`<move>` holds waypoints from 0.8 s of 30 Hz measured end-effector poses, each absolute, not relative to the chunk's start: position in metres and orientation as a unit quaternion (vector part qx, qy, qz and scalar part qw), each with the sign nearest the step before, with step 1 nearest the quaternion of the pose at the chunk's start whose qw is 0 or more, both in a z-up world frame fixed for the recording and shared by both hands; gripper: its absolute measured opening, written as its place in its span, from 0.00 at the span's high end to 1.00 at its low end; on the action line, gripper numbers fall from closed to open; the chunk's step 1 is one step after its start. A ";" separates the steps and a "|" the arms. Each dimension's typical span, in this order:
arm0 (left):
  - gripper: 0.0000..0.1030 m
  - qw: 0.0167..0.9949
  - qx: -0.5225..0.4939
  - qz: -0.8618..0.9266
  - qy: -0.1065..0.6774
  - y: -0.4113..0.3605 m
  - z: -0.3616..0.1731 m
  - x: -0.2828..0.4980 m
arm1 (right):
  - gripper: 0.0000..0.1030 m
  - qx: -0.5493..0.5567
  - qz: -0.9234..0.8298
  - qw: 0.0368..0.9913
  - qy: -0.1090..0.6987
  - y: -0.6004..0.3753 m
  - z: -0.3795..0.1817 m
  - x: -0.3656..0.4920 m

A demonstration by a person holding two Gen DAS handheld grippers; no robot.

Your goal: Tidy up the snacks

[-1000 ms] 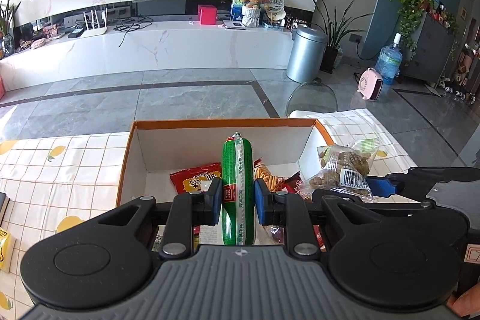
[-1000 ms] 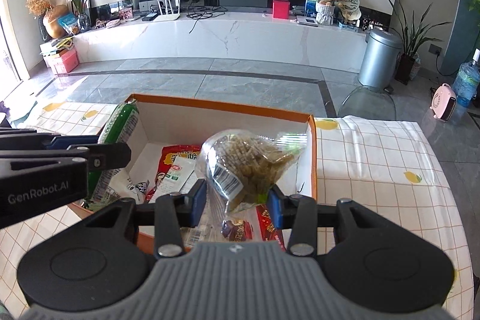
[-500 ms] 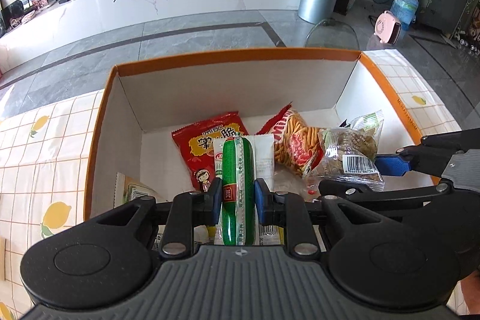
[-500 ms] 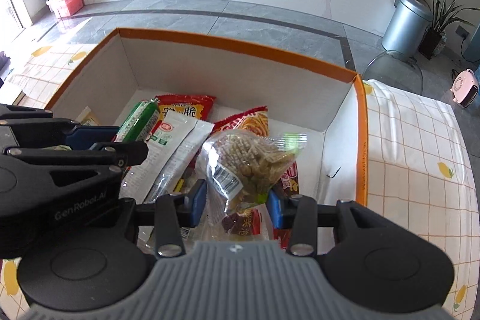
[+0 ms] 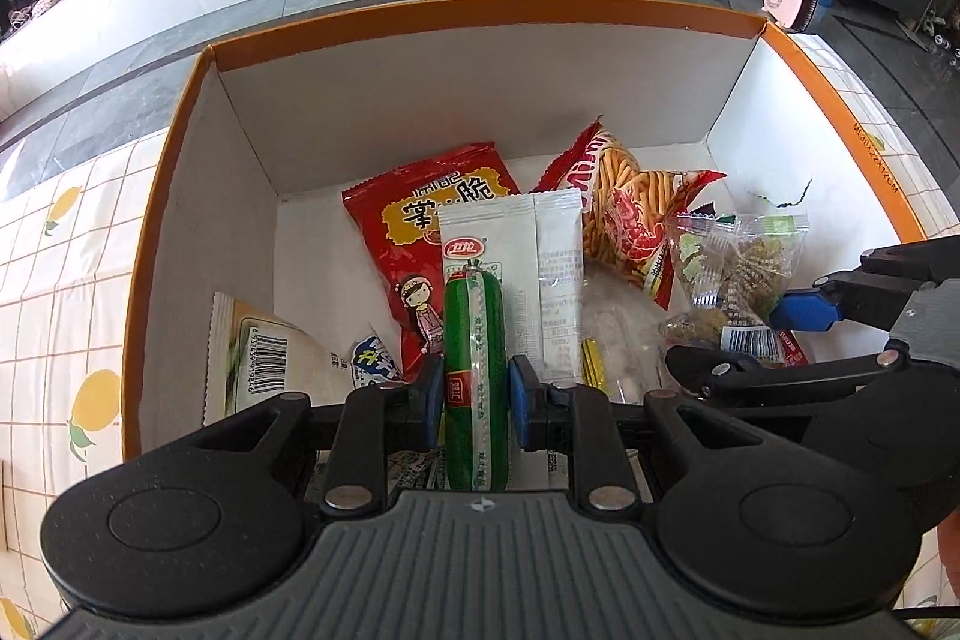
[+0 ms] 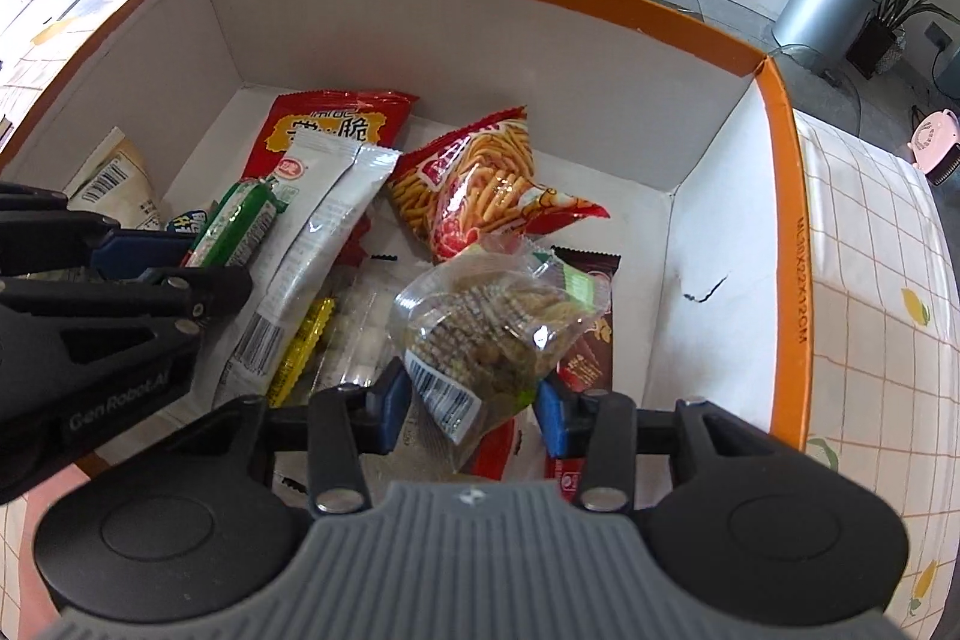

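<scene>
The left gripper [image 5: 475, 403] was seen closed on a green sausage stick [image 5: 475, 376], the blue pads pressed against both its sides, and it was held low inside the orange-rimmed box [image 5: 492, 10]. Beneath the sausage a white sachet [image 5: 540, 256] was laid, overlapping a red snack bag [image 5: 420, 226]. Beside those, a red-and-yellow bag of stick crisps [image 6: 480, 184] was spread on the box floor, and a pale packet with a barcode [image 5: 270, 352] was propped against the left wall.

The right gripper [image 6: 474, 409] was poised over the box's right half, with a clear bag of brown pieces [image 6: 492, 334] between its pads. Its jaws had just been opening a little; the left pad was pressed to the bag, while contact at the right pad could not be made out for certain. A brown wrapper [image 6: 591, 364] was glimpsed under the bag. The box was set on a worktop covered by a lemon-print cloth [image 6: 870, 280].
</scene>
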State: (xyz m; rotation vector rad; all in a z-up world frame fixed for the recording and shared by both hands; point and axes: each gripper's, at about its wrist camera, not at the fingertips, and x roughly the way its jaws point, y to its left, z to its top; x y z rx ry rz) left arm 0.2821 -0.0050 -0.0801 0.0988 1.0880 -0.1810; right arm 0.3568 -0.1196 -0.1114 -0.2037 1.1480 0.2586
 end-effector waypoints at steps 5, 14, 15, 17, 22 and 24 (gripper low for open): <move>0.67 0.857 0.056 -0.079 0.506 -0.004 -0.074 0.280 | 0.51 -0.100 0.125 0.829 0.537 -0.116 -0.110 0.360; 0.34 0.890 0.042 -0.059 0.449 0.006 -0.022 0.255 | 0.16 -0.124 0.129 0.851 0.494 -0.111 -0.060 0.340; 0.33 0.895 0.043 -0.056 0.440 0.007 -0.013 0.251 | 0.15 -0.126 0.128 0.855 0.487 -0.111 -0.052 0.336; 0.31 0.907 0.043 -0.050 0.416 0.009 0.005 0.242 | 0.10 -0.126 0.126 0.864 0.471 -0.112 -0.037 0.329; 0.27 0.936 0.047 -0.029 0.347 0.012 0.049 0.208 | 0.06 -0.113 0.123 0.892 0.420 -0.119 0.007 0.301; 0.24 0.946 0.047 -0.023 0.321 0.013 0.064 0.193 | 0.06 -0.108 0.119 0.904 0.397 -0.123 0.024 0.285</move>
